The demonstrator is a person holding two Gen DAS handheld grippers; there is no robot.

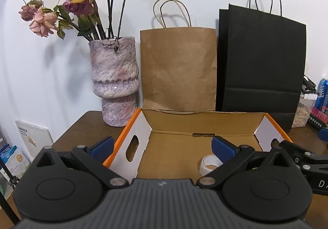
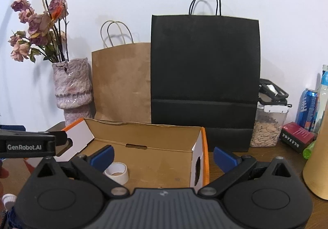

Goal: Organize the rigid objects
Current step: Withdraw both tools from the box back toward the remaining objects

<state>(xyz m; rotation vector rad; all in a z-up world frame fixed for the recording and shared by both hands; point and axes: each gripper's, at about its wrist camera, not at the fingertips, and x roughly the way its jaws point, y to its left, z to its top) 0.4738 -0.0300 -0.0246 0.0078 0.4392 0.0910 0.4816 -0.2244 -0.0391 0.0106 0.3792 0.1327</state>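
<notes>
- Left wrist view: left gripper (image 1: 163,147) fingers spread fully wide, nothing held between them.
- Open orange-edged cardboard box (image 1: 205,121) sits on the dark brown wooden worktop (image 1: 82,126); the left blue finger pad (image 1: 102,146) is outside the box's left wall, the right one over the box floor.
- White tape roll (image 1: 209,165) lies flat on the box floor at 4 o'clock from box centre, just beside the right finger pad; contact unclear.
- Mottled pink ceramic vase (image 1: 114,81) with dried roses at 10 o'clock, brown paper bag (image 1: 178,69) at 12, black paper bag (image 1: 262,61) at 1–2.
- Right wrist view: right gripper (image 2: 163,156) fingers also fully wide, empty; they straddle the box's right wall.
- Tape roll (image 2: 116,171) at 7 o'clock inside the box (image 2: 143,126), near the left pad.
- Clear plastic container of seeds (image 2: 266,126) at 3 o'clock, right of the black bag (image 2: 205,77).
</notes>
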